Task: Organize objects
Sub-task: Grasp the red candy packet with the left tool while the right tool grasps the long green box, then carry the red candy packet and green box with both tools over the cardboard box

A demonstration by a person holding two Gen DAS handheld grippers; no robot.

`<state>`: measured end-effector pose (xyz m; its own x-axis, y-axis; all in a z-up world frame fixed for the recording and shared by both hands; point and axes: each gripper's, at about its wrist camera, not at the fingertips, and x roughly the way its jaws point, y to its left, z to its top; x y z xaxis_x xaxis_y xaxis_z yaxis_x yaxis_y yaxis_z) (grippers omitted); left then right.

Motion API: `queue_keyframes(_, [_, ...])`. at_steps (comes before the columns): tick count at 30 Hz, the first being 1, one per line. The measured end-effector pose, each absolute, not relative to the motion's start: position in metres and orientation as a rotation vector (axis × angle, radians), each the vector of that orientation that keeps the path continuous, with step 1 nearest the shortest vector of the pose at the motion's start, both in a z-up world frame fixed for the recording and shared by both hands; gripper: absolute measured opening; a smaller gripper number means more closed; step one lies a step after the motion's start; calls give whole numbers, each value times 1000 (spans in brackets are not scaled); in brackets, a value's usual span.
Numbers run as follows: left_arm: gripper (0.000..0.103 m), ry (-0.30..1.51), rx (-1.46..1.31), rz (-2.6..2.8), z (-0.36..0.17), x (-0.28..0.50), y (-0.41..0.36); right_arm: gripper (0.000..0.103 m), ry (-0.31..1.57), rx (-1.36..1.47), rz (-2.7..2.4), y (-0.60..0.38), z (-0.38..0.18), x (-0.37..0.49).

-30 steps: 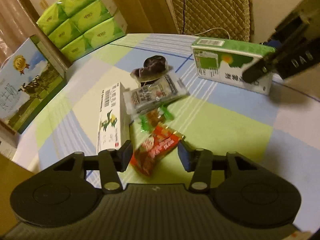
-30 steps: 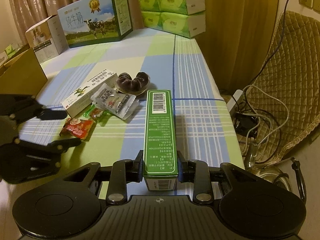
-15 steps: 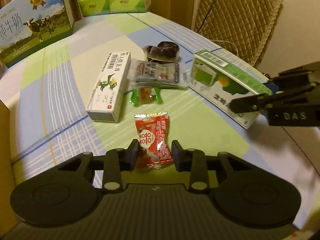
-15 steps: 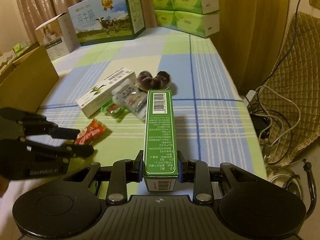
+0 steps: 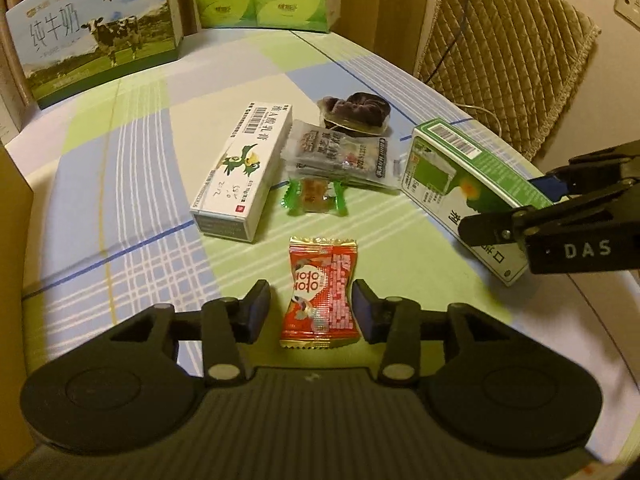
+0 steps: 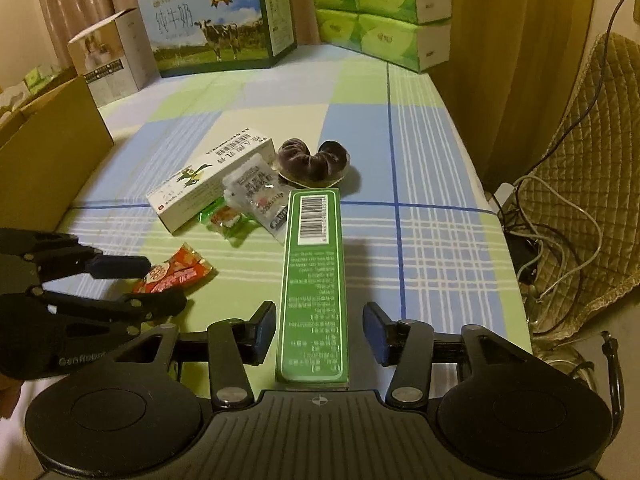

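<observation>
Red foil snack packet [image 5: 319, 295], flat on checked cloth [image 5: 132, 184], lying between pads of left gripper [image 5: 312, 304]; jaws just opened after a brief pinch, gap showing on the left side, right pad close against or touching the wrapper edge, no grip visible. Green carton [image 6: 312, 292], long, on its narrow side, barcode end pointing away, lying between pads of right gripper [image 6: 320, 330]; jaws just widened, daylight on both sides, carton released and resting on cloth. White medicine box [image 5: 244, 168] beyond the packet and to its left; grey sachet [image 5: 340, 156] overlapping green-wrapped sweet [image 5: 314, 198], both just beside the white box; dark pastry in clear wrap [image 5: 356, 114] behind the sachet, nearest the far edge of the cluster. Open cloth between red packet and green carton, and a broad bare band beyond the cluster up to milk gift box [image 5: 96, 36] and stacked green tissue packs [image 5: 260, 0]. Cardboard box wall [image 6: 52, 148] along the left border. Right border of cloth dropping off close beside the carton, quilted chair [image 6: 592, 152] and cables [image 6: 552, 240] past it.
</observation>
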<state>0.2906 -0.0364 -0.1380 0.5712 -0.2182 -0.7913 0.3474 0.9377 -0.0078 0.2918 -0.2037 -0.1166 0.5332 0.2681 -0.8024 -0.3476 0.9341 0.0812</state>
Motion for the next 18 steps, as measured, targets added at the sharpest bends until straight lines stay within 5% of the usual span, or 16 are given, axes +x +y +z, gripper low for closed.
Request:
queue_keyframes(4, [28, 900, 147, -330, -137, 292, -37, 45, 970, -131, 361, -194, -122, 300])
queue_keyframes(9, [25, 914, 127, -324, -136, 292, -36, 28, 981, -165, 342, -188, -129, 304])
queue_keyframes(18, [22, 897, 117, -301, -117, 266, -34, 27, 953, -115, 331, -196, -112, 283])
